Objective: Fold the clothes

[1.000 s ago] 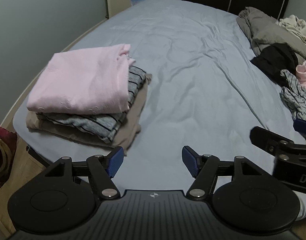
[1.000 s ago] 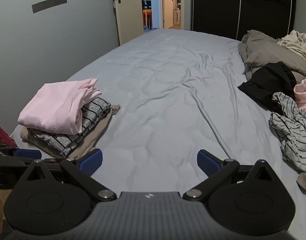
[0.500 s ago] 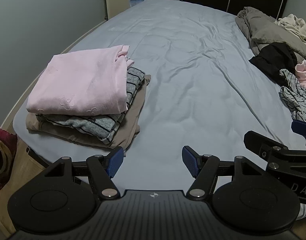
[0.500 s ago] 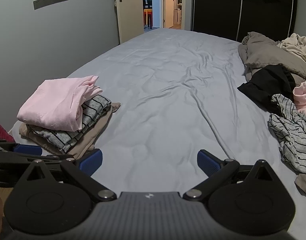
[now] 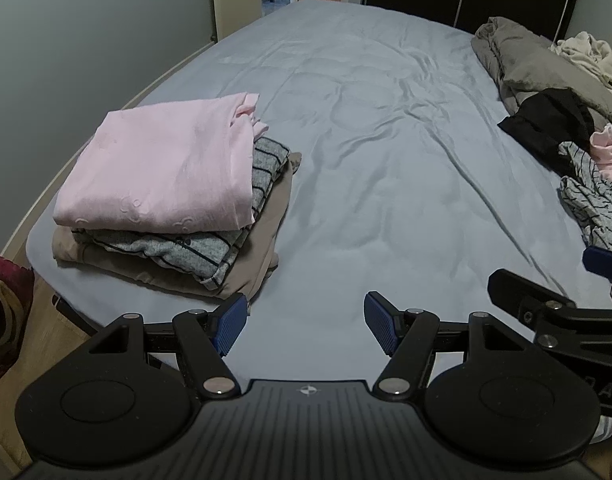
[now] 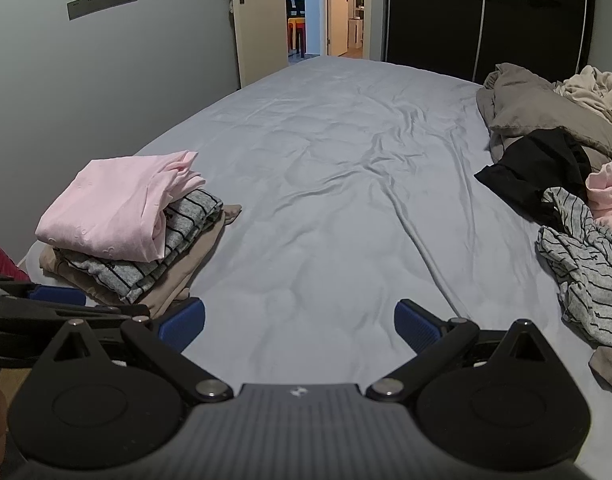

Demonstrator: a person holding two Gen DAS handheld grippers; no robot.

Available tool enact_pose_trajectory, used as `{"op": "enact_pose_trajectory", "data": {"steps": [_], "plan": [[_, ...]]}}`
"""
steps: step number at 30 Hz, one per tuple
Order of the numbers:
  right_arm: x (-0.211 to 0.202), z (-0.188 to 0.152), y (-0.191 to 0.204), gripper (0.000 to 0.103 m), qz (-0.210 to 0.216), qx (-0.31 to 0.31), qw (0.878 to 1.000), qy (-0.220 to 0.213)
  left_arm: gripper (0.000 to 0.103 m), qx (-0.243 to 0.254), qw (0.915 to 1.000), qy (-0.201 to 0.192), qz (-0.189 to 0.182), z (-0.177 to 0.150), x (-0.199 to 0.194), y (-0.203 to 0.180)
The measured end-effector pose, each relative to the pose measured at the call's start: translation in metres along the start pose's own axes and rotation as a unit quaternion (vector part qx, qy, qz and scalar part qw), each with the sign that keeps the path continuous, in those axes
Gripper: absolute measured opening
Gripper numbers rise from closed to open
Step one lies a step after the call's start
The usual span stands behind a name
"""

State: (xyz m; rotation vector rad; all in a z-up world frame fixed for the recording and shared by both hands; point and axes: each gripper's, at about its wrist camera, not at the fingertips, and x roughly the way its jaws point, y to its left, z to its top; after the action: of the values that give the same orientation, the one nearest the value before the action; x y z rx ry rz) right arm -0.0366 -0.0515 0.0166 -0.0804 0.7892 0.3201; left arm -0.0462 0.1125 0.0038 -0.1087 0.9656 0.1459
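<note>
A: Left gripper (image 5: pixel 306 322) first. Its blue fingers (image 5: pixel 228 322) stand apart with only sheet between them, holding nothing.

B: Same on the right gripper (image 6: pixel 300 324). Those fingers (image 6: pixel 182 322) are spread wider, and again just bare bed (image 6: pixel 325 200) shows in the gap.

A: Both hang over the near edge of the bed, side by side. From the left camera the right gripper pokes in at the lower right corner.

B: And the folded stack (image 5: pixel 166 200)?

A: On the bed's near left corner, just beyond the left gripper. Pink top (image 5: pixel 162 168) uppermost, a grey striped piece (image 5: pixel 210 246) under it, a beige one (image 5: pixel 262 248) at the bottom, touching the sheet.

B: The unfolded heap (image 6: pixel 553 160) sits along the bed's right side, well apart from the stack: grey-brown cloth at the back, a black garment (image 6: pixel 537 168), something pink, and a striped grey piece (image 6: pixel 585 272) nearest the grippers.

A: Beyond the bed's far end, an open door (image 6: pixel 262 28) and a dark wardrobe (image 6: pixel 485 12).
</note>
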Motion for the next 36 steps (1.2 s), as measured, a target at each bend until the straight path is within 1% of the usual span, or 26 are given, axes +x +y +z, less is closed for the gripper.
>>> {"op": "enact_pose_trajectory", "data": {"steps": [12,36], "plan": [[-0.0001,0.0008,0.0034,0.102,0.004,0.003,1.000,-0.003,0.063,-0.006,1.0000,0.001,-0.001,0.0014,-0.0003,0.0059],[0.0016,0.0006,-0.0001,0.102,0.005,0.001,1.000,0.000,0.063,-0.004,1.0000,0.002,0.002,0.0012,-0.0005,0.0047]]}}
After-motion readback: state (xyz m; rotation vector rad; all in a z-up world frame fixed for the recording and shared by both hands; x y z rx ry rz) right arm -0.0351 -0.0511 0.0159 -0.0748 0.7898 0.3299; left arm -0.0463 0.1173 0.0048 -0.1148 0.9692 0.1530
